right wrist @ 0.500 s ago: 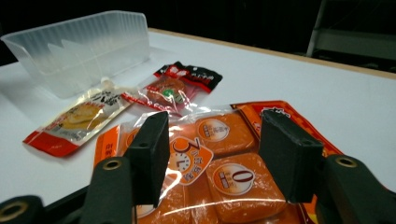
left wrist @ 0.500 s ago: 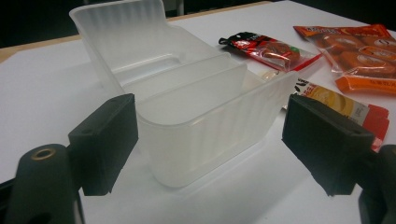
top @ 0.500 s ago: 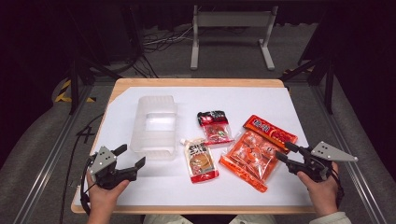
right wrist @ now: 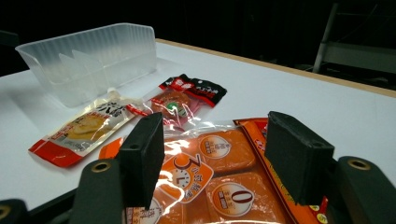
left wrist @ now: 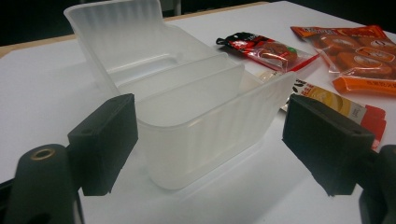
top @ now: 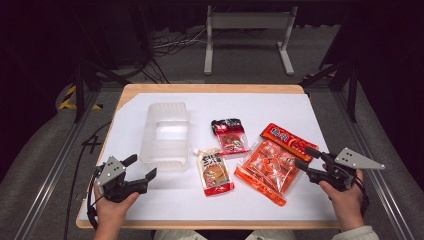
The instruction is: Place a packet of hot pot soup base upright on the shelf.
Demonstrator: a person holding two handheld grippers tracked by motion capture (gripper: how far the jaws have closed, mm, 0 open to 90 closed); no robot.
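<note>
Since the earlier frame nothing has shifted: left gripper [top: 139,167] and right gripper [top: 306,157], lower corners, both released, flank 4 unmoved items.

Clear ribbed plastic bin [top: 165,136] stands upright, empty, at the table's left; large orange snack pack [top: 270,167] lies flat, angled, at right.

Each hand holds a black two-jaw tool. The left gripper [top: 139,167] carries a grey three-cornered plate on top, a brass-ringed screw hole at its jaw base and a black cable trailing behind. The right gripper [top: 304,159] has the same plate, blocky black pads and a pale sleeve cuff behind it.
</note>
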